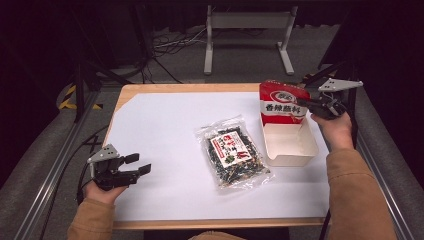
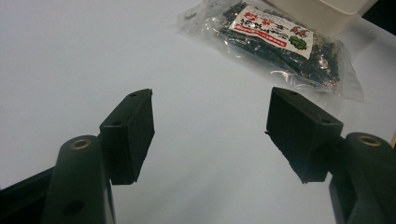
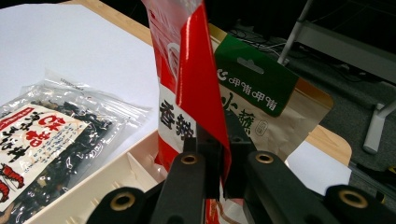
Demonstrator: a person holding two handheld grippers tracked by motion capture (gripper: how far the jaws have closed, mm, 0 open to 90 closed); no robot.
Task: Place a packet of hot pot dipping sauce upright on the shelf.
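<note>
The counter (image 1: 165, 125) carries a white tray (image 1: 290, 145), the landmark here. Just left of the tray lies a clear bag of dark snack (image 1: 234, 152). A red packet (image 1: 283, 102) stands upright in the tray's far end, clenched in the right gripper (image 1: 306, 103). Well left of the tray, the left gripper (image 1: 137, 164) hovers, fingers (image 2: 133, 130) released.

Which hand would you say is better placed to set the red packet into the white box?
Right: the right gripper already pinches the red packet above the white box.
</note>
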